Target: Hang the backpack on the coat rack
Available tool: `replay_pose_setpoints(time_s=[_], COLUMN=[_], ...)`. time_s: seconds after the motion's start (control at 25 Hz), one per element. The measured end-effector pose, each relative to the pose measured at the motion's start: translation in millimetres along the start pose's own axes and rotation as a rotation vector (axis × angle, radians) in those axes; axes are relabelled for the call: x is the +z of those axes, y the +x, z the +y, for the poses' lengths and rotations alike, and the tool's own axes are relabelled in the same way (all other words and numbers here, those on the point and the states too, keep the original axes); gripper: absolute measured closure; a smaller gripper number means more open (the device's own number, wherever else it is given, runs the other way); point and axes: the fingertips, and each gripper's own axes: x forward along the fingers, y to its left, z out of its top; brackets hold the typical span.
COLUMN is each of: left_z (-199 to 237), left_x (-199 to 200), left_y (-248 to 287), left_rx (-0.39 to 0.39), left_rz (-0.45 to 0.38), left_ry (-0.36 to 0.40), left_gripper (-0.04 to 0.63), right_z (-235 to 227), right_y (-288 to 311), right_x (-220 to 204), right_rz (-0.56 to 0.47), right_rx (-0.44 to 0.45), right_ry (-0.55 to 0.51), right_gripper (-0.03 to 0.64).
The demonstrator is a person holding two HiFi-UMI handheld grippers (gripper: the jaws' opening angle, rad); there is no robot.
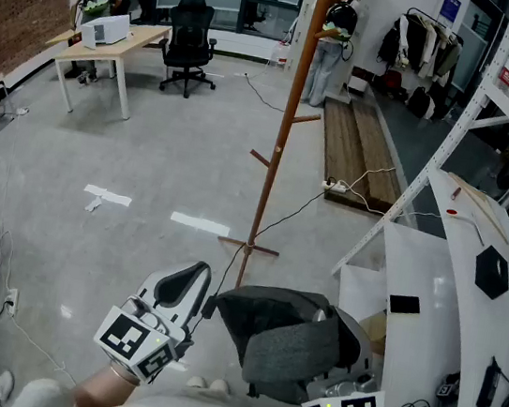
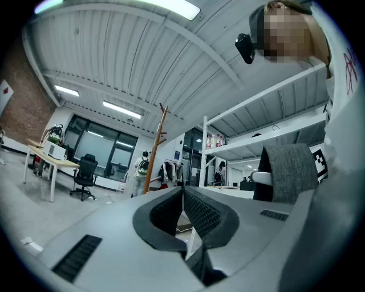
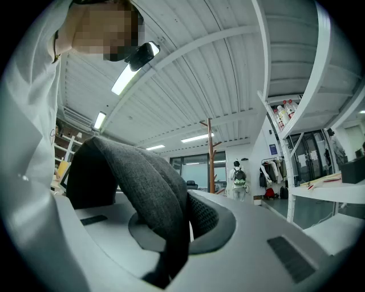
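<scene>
Polished grey office floor (image 1: 147,163) stretches ahead. At twelve o'clock from the grey backpack (image 1: 286,340), well apart, the wooden coat rack (image 1: 280,145) stands upright. The right gripper (image 3: 187,214) is clamped on the bag's strap (image 3: 142,177). The left gripper (image 2: 182,194), jaws together and empty, sits at the bag's nine o'clock.

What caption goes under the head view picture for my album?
Right gripper clamps the grey backpack, with the wooden coat rack ahead.
</scene>
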Motion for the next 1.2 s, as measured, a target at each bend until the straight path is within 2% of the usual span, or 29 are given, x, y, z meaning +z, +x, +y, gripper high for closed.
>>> replay_pose_setpoints(time_s=[0.36,0.68,0.84,1.2], left_z=[-2.1,-8.9,-7.3,-3.0], left_x=[-2.7,-6.3,-5.7,-9.2], left_y=[-6.4,-10.7,-13.3,-6.8], left_rx=[-0.013,-0.016,0.003,0.067], left_rz=[0.006,0.015,0.014,-0.010], left_ry=[-0.015,-0.022,-0.014,-0.011], left_gripper=[0.574,0.574,0.574,0.574], right_z=[2.2,7.8,9.3,-3.4], right_y=[-1.0,-7.6,-8.5,-1.3], right_x=[-18.3,-14.7,-4.4,-6.5], right_rz=[0.042,0.038,0.003,0.008], right_rx=[-0.026,-0.013,0.004,0.051], right_ry=[0.019,0.020,-0.005,-0.009], right_gripper=[0.583,0.583,0.583,0.583])
